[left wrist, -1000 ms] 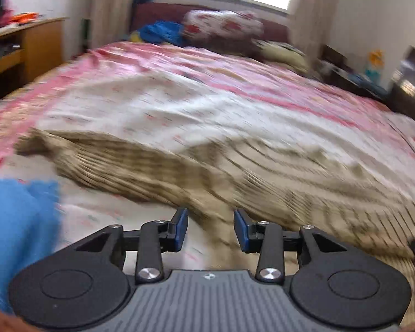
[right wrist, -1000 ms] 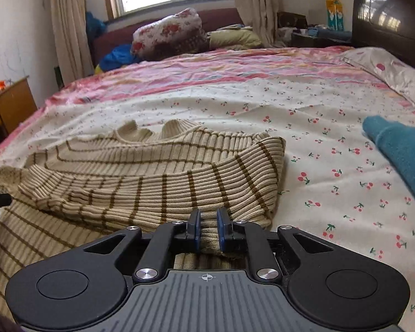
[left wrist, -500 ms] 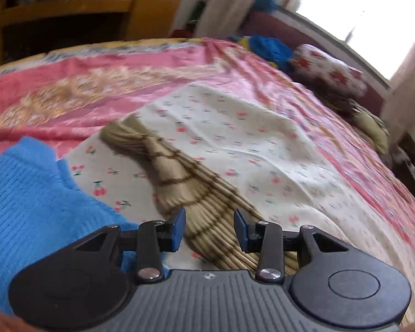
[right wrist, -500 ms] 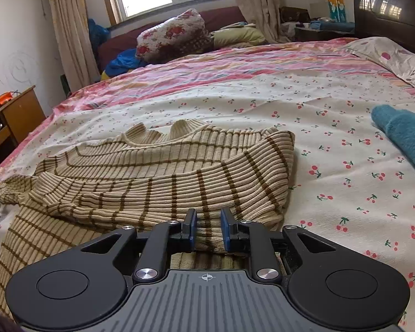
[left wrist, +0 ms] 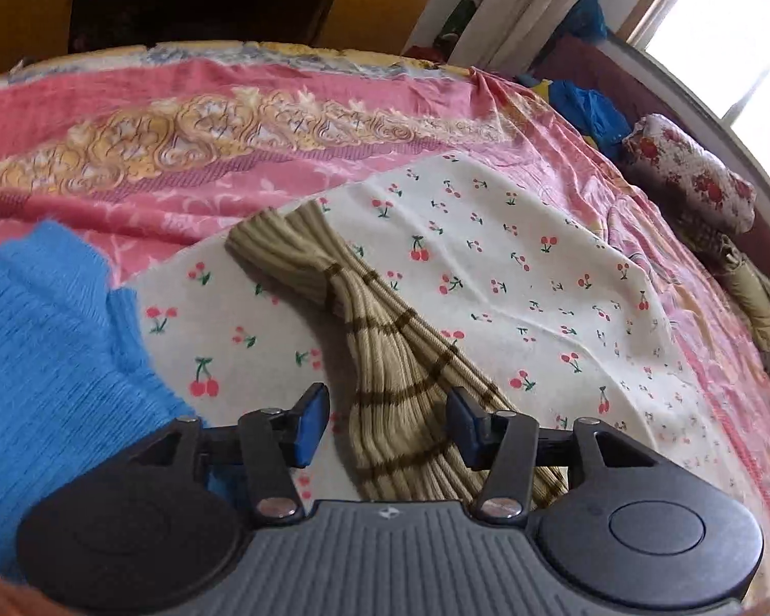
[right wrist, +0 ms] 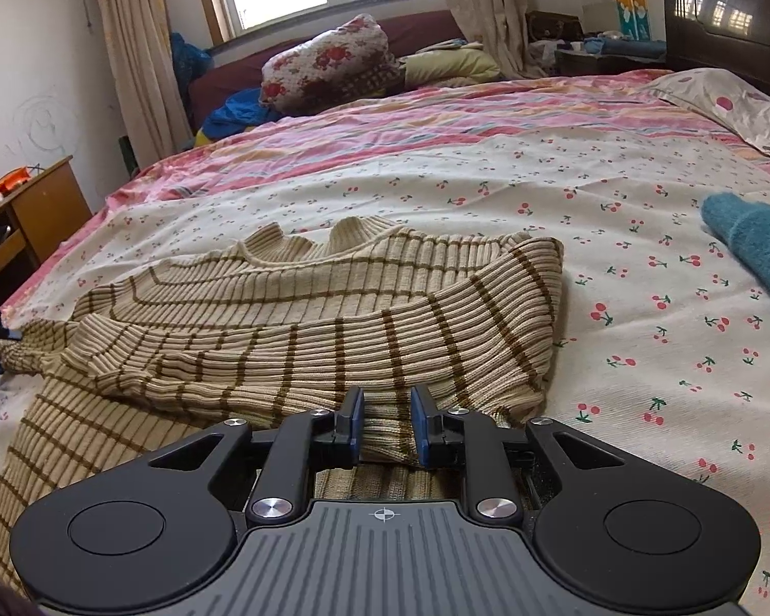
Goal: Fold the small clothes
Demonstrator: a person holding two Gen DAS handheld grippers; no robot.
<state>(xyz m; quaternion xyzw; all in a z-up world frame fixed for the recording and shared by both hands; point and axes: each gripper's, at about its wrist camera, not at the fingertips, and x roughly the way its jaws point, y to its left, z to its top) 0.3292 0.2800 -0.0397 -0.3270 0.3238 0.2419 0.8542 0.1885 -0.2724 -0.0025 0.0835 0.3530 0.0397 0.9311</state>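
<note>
One sleeve lies folded across the sweater (right wrist: 303,318). The other (left wrist: 385,359) (still outstretched) runs between the left gripper's (left wrist: 387,423) spread, just-widened fingers. The right gripper (right wrist: 387,428) loosely straddles a fold.

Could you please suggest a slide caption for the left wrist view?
Left gripper, fingers apart, straddling the striped sweater's sleeve on a cherry-print sheet, blue knit alongside.

The bed (right wrist: 487,118) carries a cherry-print sheet (right wrist: 616,308). A striped beige sweater (right wrist: 303,318) lies on the sheet, directly ahead of the right fingers. A blue knit (left wrist: 51,339) lies left of the left fingers, a teal garment (right wrist: 754,241) right of the right fingers.
</note>
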